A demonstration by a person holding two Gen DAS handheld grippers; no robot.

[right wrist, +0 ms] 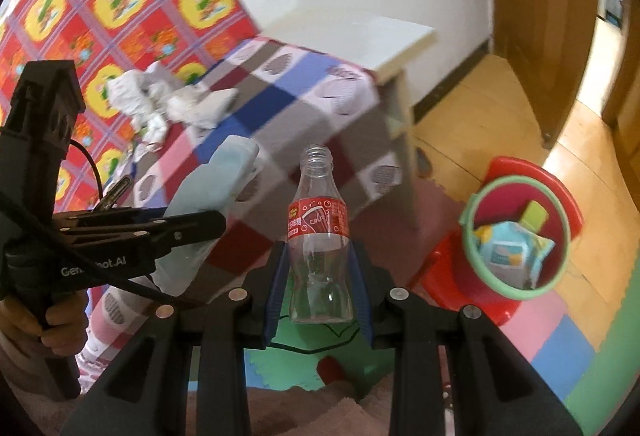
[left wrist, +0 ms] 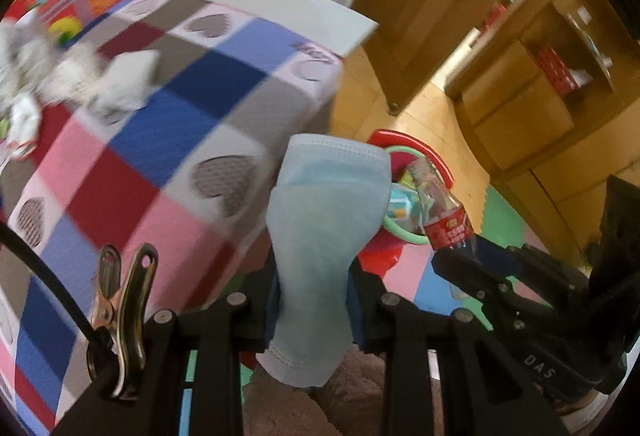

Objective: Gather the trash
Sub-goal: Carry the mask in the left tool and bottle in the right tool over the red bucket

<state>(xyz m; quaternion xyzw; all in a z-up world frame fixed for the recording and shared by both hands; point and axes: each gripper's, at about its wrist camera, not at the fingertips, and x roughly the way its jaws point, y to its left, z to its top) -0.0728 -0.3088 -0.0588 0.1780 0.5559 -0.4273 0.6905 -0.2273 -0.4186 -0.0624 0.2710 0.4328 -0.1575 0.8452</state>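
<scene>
- Both jaws are gripping trash: your left gripper (left wrist: pixel 316 300) is pinching a blue face mask (left wrist: pixel 320 236) at its middle, so it is hanging limp either side.
- Your right gripper (right wrist: pixel 320 292) is clamping the clear empty bottle (right wrist: pixel 319 236) low on its body, keeping it upright.
- You are holding both beside the patchwork bed (left wrist: pixel 168 124), near the green-rimmed bin (right wrist: pixel 516 236) on the floor, likely for dropping in.
- Crumpled paper (right wrist: pixel 180 104) is lying on the bed, not yet collected.
</scene>
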